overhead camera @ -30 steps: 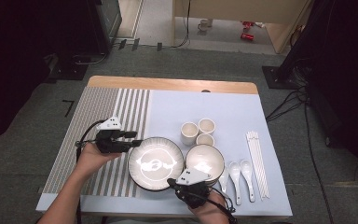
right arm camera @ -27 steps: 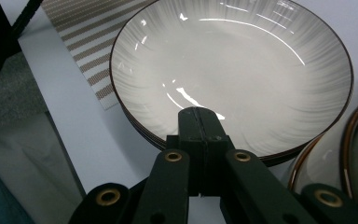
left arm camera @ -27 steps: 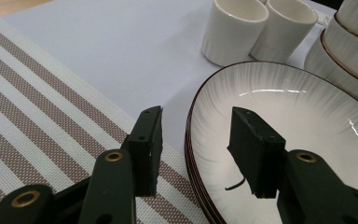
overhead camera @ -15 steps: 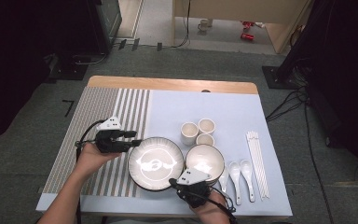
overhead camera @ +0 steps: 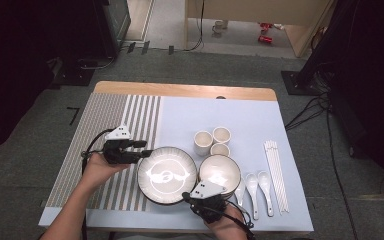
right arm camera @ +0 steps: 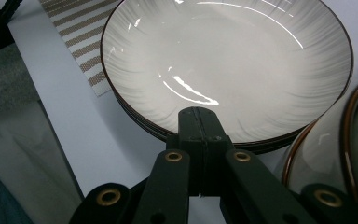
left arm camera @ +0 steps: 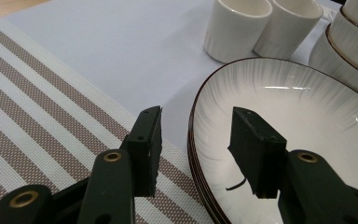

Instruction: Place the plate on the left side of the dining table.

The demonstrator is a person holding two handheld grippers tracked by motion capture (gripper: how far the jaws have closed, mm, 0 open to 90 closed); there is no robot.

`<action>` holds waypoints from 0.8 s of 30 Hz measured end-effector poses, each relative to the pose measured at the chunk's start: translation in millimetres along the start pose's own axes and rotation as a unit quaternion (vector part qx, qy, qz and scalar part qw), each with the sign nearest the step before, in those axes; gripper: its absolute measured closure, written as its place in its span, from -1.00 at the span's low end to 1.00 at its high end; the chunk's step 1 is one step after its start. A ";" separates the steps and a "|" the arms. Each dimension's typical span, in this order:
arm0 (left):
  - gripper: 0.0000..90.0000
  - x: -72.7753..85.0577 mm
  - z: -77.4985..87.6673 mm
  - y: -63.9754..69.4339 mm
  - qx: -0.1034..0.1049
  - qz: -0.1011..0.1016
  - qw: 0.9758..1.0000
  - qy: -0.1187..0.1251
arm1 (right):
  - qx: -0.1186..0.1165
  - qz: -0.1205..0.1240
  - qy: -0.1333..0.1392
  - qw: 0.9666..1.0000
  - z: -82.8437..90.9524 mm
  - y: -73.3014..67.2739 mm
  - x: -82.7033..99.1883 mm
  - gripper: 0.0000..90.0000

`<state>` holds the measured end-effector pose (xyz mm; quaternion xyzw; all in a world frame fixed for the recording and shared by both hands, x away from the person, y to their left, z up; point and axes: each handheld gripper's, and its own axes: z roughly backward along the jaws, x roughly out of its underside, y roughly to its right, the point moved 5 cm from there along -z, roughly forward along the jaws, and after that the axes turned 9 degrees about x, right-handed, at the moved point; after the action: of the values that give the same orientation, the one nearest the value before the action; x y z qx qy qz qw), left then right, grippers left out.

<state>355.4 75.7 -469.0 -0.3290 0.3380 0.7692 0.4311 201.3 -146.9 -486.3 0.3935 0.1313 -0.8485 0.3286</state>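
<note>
A stack of white plates with dark rims (overhead camera: 167, 175) lies near the table's front edge. My left gripper (overhead camera: 142, 149) comes in from the left, open. In the left gripper view, one jaw of my left gripper (left arm camera: 198, 140) stands outside the top plate's rim (left arm camera: 192, 135) and the other stands inside the dish, and neither pad touches it. My right gripper (overhead camera: 194, 194) sits at the stack's front right edge. In the right gripper view my right gripper (right arm camera: 200, 123) is shut, jaws pressed together with nothing between them, tips at the near rim of the plates (right arm camera: 223, 60).
A stack of bowls (overhead camera: 220, 171) stands right beside the plates. Three white cups (overhead camera: 221, 134) are behind it. Two spoons (overhead camera: 252, 185) and white chopsticks (overhead camera: 276, 170) lie at the right. A striped placemat (overhead camera: 105, 135) covers the left side and a pale blue mat (overhead camera: 220, 110) the rest.
</note>
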 end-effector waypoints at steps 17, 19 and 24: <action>0.20 0.1 -3.0 0.7 0.000 0.000 1.000 -0.004 | 0.003 0.001 0.003 1.000 -1.6 -0.4 -0.7 1.00; 0.20 0.1 -3.5 0.9 0.000 -0.001 1.000 -0.005 | 0.004 0.001 0.003 1.000 -1.9 -0.5 -0.8 1.00; 0.20 0.1 -4.4 1.1 -0.001 -0.003 1.000 -0.007 | 0.006 0.001 0.004 1.000 -2.4 -0.8 -0.9 1.00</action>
<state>355.4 71.8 -471.2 -0.3250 0.3334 0.7703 0.4358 202.6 -144.7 -487.3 0.3986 0.1270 -0.8475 0.3267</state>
